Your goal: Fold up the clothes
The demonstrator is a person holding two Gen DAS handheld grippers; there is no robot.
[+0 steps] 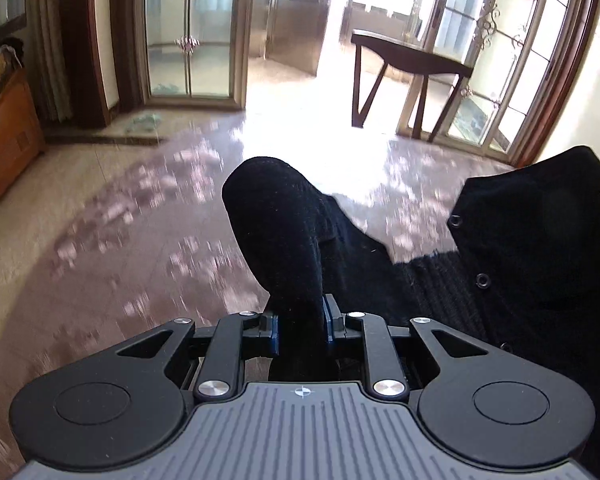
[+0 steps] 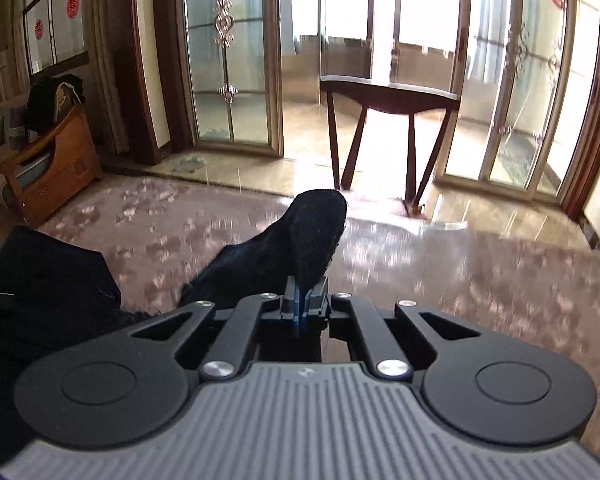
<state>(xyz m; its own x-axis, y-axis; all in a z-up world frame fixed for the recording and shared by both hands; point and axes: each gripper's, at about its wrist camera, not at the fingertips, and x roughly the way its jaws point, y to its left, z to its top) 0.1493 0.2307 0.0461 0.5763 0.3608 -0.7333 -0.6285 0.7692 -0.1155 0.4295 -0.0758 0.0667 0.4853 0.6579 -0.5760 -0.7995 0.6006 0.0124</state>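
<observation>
A black knitted garment (image 1: 520, 248) with metal snap buttons hangs between my two grippers above a pink patterned carpet. My left gripper (image 1: 300, 320) is shut on a bunched fold of the garment that sticks up ahead of the fingers. The rest of the cloth spreads off to the right in the left wrist view. My right gripper (image 2: 304, 300) is shut on another fold of the black garment (image 2: 312, 232), which trails down to the left. The blue finger pads (image 2: 298, 300) show at the pinch.
A pink mottled carpet (image 2: 480, 280) covers the floor below. A dark wooden table (image 2: 384, 96) stands ahead by glass sliding doors (image 2: 228, 60). A wooden sofa frame (image 2: 56, 160) with dark clothes piled on it is at the left.
</observation>
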